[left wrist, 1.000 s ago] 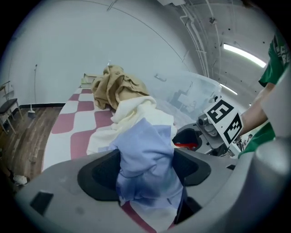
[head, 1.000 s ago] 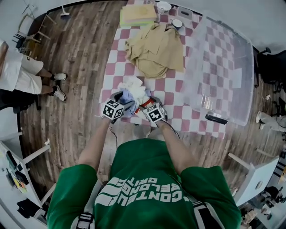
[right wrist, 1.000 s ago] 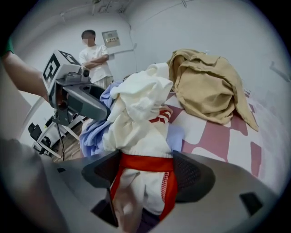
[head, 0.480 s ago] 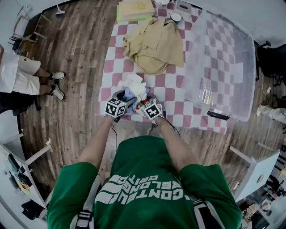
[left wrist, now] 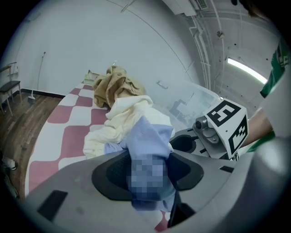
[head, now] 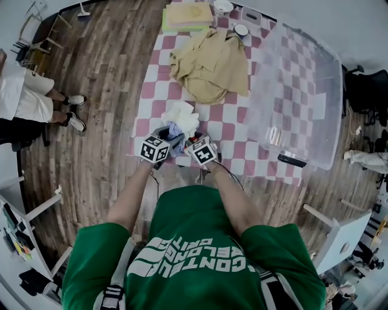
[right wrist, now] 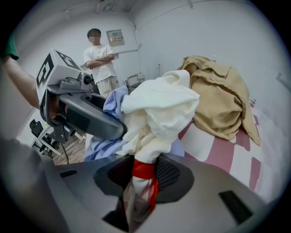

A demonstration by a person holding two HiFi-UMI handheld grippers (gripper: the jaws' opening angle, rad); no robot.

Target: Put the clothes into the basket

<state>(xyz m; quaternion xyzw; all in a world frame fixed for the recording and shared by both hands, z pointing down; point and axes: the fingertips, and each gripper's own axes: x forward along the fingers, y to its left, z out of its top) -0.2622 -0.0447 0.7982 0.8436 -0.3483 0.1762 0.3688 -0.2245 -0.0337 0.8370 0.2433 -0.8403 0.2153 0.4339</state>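
A small pile of clothes (head: 180, 118) lies near the front edge of the checked table (head: 239, 136), cream cloth (left wrist: 122, 118) on top and light blue cloth (left wrist: 148, 136) beneath. My left gripper (head: 166, 135) has just been closing, and its pads now pinch the light blue cloth (left wrist: 148, 175). My right gripper (head: 190, 141) has also been closing; its jaws grip a red-and-white cloth (right wrist: 143, 170) under the white garment (right wrist: 163, 107). A tan garment (head: 212, 63) lies farther back. The clear plastic basket (head: 297, 91) stands to the right.
A folded yellow-green stack (head: 188, 17) and a small round tin (head: 240, 30) sit at the table's far end. A black object (head: 292, 160) lies by the basket's front corner. A person (head: 30, 103) stands on the wooden floor at the left.
Both grippers have closed in on the pile and now sit closer together. The red cloth that showed beside the right gripper is now hidden under it.
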